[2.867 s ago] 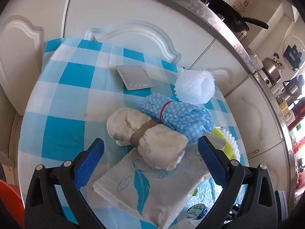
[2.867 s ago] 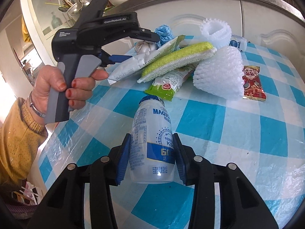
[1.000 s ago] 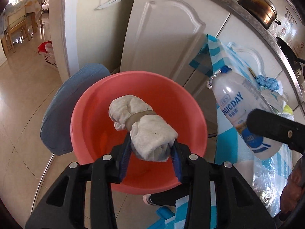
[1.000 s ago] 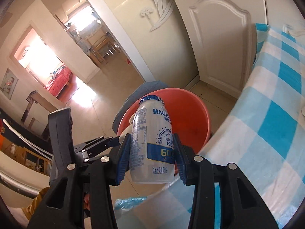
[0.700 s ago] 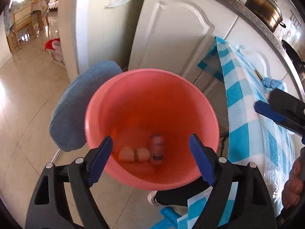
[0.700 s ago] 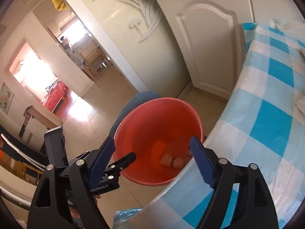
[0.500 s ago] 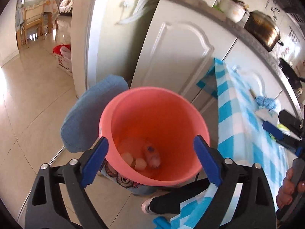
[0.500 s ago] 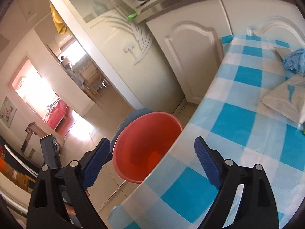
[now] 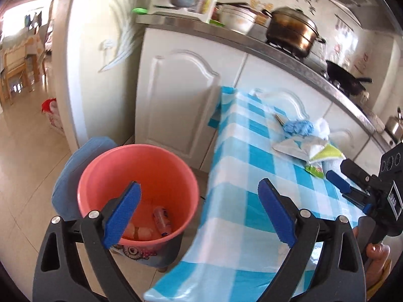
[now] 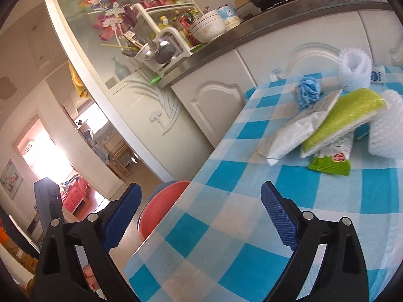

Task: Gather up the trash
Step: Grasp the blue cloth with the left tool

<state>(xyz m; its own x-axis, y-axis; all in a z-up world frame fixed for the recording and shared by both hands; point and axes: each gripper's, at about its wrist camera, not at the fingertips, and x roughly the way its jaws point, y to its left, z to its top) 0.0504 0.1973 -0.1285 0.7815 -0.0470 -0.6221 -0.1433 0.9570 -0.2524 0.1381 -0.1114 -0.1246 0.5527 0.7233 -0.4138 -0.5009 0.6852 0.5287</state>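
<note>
Though half hidden behind left tongs (image 9: 199,212), spread empty, bottle (image 9: 162,221) in bucket (image 9: 105,161) lies pointing away; right tongs (image 10: 200,214) likewise spread, empty.

One red bucket (image 9: 137,173), two foam nets (image 10: 355,69), one green sponge (image 10: 345,115)

The bucket (image 9: 105,166) is coral red. The tablecloth (image 10: 252,214) is checked blue and white; a sponge (image 10: 345,115) is lime green.

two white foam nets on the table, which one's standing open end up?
The far foam net, back by the cabinet doors. Its round opening faces up; the near foam net lies on its side against the green sponge.
</note>
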